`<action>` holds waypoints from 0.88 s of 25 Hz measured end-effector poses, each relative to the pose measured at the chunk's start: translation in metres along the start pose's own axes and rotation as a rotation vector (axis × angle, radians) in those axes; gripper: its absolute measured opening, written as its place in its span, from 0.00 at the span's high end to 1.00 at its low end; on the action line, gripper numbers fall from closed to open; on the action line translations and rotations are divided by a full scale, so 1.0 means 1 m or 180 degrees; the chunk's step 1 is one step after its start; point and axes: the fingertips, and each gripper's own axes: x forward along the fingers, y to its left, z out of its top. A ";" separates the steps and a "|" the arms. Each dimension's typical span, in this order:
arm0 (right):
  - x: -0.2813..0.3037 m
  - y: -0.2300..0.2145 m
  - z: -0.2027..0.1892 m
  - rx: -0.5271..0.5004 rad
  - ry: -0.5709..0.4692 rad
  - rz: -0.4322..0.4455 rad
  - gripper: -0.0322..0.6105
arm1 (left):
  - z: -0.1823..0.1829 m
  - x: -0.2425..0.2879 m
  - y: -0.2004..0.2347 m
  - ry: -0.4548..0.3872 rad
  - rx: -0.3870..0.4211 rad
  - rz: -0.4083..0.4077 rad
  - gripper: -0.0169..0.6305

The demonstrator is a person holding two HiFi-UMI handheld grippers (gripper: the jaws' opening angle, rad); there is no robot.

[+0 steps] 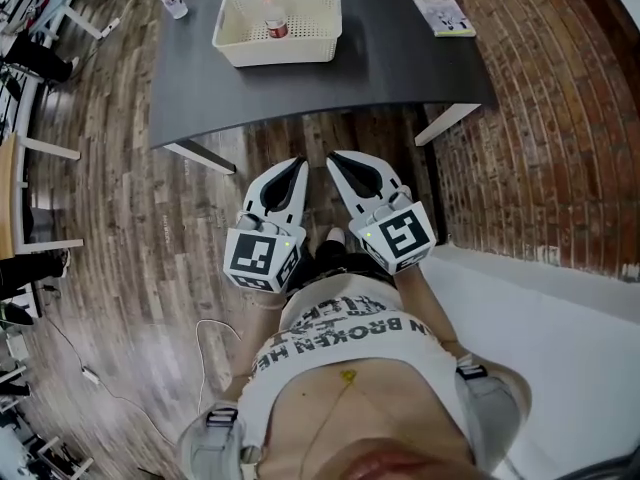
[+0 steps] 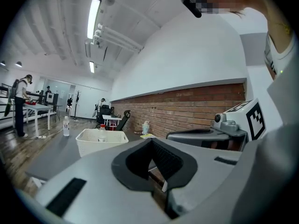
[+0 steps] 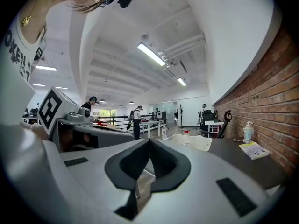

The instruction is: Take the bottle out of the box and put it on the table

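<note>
The left gripper [image 1: 298,165] and the right gripper [image 1: 336,158] are held side by side, close to the person's body, above the wooden floor [image 1: 130,218]. Both point toward the table [image 1: 400,78] and stop short of its near edge.

Left gripper: jaws closed, tips meeting, nothing between them (confirmed in the left gripper view [image 2: 150,141]).

Right gripper: jaws closed, tips together, nothing held (confirmed in the right gripper view [image 3: 149,140]).

The bottle [image 1: 273,18] has a red cap and stands upright inside the white box [image 1: 280,54]. The box sits on the far half of the dark table, well apart from both grippers. In the left gripper view the box [image 2: 100,143] appears left of the closed jaws, with the bottle [image 2: 101,133] rising above its rim.

A second bottle [image 1: 172,0], with a white cap, stands on the table's far left corner, outside the box. A booklet [image 1: 441,11] lies near the far right corner. A brick wall [image 1: 540,148] runs along the table's right side.
</note>
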 end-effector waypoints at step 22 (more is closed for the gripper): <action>0.065 -0.044 0.012 -0.0069 -0.0046 -0.0225 0.94 | 0.019 0.062 0.053 -0.0019 0.0011 -0.0348 0.96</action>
